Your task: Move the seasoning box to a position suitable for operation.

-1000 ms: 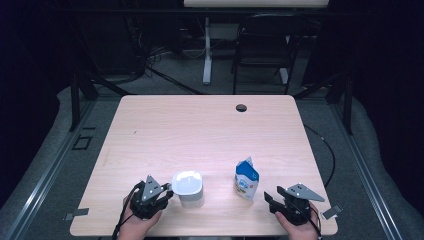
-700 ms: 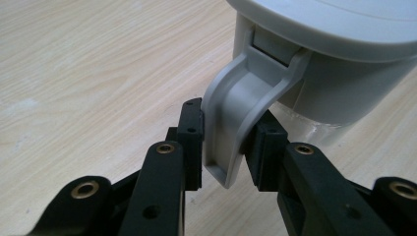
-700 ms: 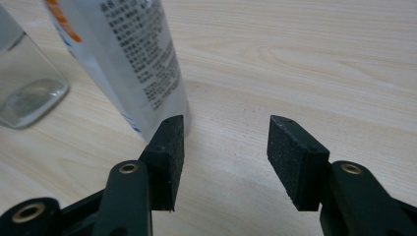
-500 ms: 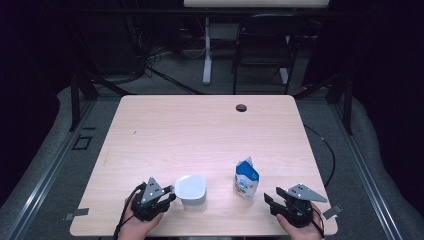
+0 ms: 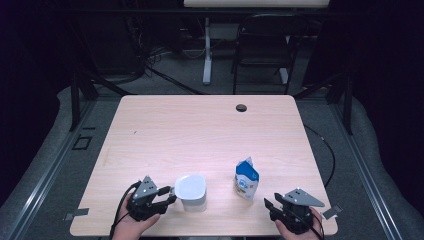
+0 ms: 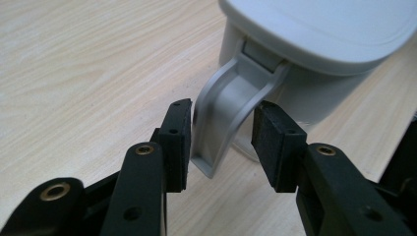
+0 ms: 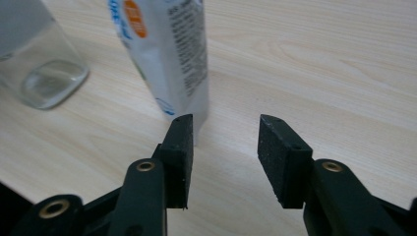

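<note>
A lidded container (image 5: 191, 187) with a white lid (image 6: 319, 24), a clear body (image 7: 39, 73) and a grey handle (image 6: 226, 113) stands near the table's front edge. My left gripper (image 5: 171, 195) is open. Its jaws have just been opening, and the handle sits between them in the left gripper view (image 6: 221, 132), with a gap at the right pad. A blue-and-white carton (image 5: 246, 179) stands upright to the right of the container. My right gripper (image 5: 270, 207) is open at the front right. Its jaws have just been closing with nothing between them (image 7: 223, 142), and the carton (image 7: 167, 54) stands just ahead and to the left.
The wooden table (image 5: 200, 130) has a black grommet hole (image 5: 241, 107) near its far edge. Both hands rest at the front edge. A chair (image 5: 265, 45) and a desk leg stand on the dark floor beyond the table.
The container was tilted half a second ago and now stands upright. My left gripper's jaws have spread away from its handle. My right gripper has shifted slightly.
</note>
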`<control>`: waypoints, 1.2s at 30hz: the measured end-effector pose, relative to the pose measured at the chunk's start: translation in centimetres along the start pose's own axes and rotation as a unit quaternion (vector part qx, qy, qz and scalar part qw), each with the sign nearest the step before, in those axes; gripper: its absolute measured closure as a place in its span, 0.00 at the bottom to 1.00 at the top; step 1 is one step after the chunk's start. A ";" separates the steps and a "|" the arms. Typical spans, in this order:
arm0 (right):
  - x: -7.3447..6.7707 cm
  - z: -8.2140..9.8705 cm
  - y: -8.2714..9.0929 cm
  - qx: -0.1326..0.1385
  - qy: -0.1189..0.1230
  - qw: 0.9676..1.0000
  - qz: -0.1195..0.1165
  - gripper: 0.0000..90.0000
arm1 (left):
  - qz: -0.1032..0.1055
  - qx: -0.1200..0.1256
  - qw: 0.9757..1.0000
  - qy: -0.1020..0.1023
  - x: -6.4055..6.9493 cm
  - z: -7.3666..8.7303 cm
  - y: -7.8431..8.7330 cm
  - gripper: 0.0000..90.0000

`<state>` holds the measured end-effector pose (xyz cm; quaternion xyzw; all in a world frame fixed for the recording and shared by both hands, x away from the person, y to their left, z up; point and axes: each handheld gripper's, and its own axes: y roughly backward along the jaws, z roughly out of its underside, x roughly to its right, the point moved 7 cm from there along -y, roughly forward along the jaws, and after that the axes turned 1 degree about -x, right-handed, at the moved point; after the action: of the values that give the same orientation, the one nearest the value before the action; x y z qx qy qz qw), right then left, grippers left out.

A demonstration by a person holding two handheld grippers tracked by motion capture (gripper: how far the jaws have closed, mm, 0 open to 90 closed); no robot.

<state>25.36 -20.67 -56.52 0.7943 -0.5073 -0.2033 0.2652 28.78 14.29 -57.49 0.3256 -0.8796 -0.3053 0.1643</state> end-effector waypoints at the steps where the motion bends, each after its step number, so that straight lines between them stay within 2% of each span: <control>1: -0.4 0.0 0.3 0.000 0.005 1.000 -0.005 0.68 | 0.002 -0.002 1.000 0.000 0.0 -0.1 0.2 0.67; 5: -1.6 -0.4 1.1 0.011 0.024 0.999 -0.021 0.73 | 0.020 -0.004 1.000 -0.001 0.2 -0.5 1.5 0.66; 8: -2.7 -0.9 1.6 0.020 0.039 0.998 -0.037 0.73 | 0.023 0.007 1.000 -0.002 0.1 -0.9 2.4 0.67; 12: -4.4 -1.6 1.9 0.024 0.058 0.996 -0.062 0.73 | 0.016 0.018 1.000 0.002 -0.4 -1.2 3.3 0.67; 16: -6.2 -2.3 1.3 0.020 0.078 0.993 -0.082 0.74 | 0.012 0.029 0.999 0.015 -0.8 -1.3 3.4 0.66; 22: -8.2 -3.6 -0.7 0.016 0.094 0.990 -0.101 0.74 | 0.005 0.034 0.999 0.018 -1.1 -1.3 3.2 0.62; 25: -8.7 -4.0 -1.5 0.007 0.094 0.990 -0.106 0.73 | -0.012 0.027 0.999 0.013 -1.4 -1.3 3.3 0.62; 31: -9.2 -5.3 -2.4 0.023 0.090 0.990 -0.104 0.69 | -0.013 0.034 0.999 0.019 -1.6 -1.7 3.7 0.63; 36: -9.5 -6.4 -2.8 0.016 0.099 0.989 -0.110 0.72 | -0.015 0.035 0.999 0.012 -1.5 -2.1 4.0 0.65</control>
<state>27.28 -9.61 -52.80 0.8656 -0.3913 -0.1439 0.2773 29.01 16.76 -53.49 0.3482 -0.8828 -0.2723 0.1590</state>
